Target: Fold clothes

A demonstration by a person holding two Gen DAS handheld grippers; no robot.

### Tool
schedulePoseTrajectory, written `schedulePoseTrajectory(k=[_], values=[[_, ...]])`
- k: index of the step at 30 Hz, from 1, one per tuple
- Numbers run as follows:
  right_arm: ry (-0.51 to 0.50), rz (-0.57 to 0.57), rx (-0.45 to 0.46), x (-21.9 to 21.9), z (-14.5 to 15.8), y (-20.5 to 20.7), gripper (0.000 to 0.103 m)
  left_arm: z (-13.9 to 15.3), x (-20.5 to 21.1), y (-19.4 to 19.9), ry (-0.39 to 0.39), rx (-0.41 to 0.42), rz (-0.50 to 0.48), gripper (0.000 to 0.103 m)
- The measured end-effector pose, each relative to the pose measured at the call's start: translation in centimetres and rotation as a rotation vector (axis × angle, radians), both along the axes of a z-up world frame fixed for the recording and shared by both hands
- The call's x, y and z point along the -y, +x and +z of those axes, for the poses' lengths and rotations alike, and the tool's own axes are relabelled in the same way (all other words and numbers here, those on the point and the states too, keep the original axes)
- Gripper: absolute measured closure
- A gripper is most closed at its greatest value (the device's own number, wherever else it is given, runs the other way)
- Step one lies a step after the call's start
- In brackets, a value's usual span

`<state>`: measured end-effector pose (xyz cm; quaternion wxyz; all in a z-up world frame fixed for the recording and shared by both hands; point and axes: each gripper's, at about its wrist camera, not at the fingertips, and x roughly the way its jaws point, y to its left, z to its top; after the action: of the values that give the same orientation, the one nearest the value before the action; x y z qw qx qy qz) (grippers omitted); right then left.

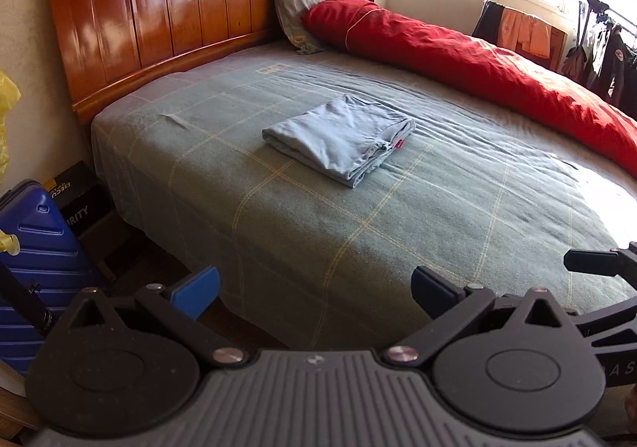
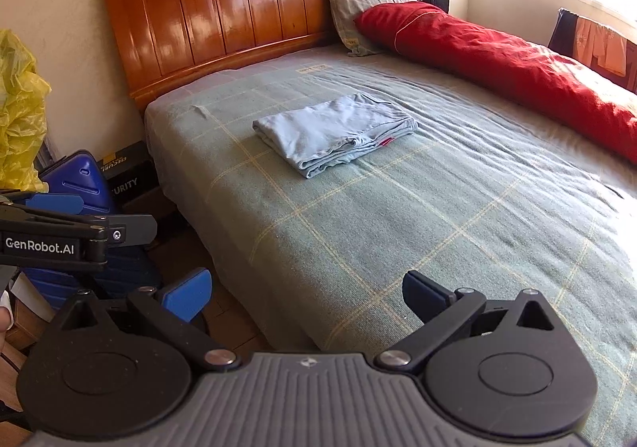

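Note:
A light blue garment (image 1: 338,138) (image 2: 334,133) lies folded into a neat rectangle on the green checked bedspread (image 1: 358,232) (image 2: 438,216), near the middle of the bed. My left gripper (image 1: 314,293) is open and empty, held back over the bed's near edge, well short of the garment. My right gripper (image 2: 306,293) is likewise open with nothing between its blue fingers (image 2: 187,293), hovering at the bed's near edge. The left gripper's body (image 2: 55,236) shows at the left of the right wrist view.
A red duvet (image 1: 477,57) (image 2: 517,65) lies rolled along the far side, with a grey pillow (image 1: 294,9) against the wooden headboard (image 1: 179,9). A blue suitcase (image 1: 36,248), a black box (image 2: 127,172) and a yellow plastic bag (image 2: 20,108) stand by the bed's left side.

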<state>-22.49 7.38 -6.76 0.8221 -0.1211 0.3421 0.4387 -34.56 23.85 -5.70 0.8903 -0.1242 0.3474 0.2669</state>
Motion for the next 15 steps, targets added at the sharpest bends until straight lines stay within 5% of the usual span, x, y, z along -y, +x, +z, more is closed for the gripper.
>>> schedulePoseTrajectory(k=[9,15], values=[[-0.007,0.004,-0.021,-1.8,-0.2,0.6,0.000,-0.6,-0.6,0.9,0.060,-0.058,0.019,0.001],[-0.023,0.009,-0.033,-2.5,-0.6,0.7,0.000,-1.1,-1.0,1.4,0.002,-0.075,0.005,0.001]])
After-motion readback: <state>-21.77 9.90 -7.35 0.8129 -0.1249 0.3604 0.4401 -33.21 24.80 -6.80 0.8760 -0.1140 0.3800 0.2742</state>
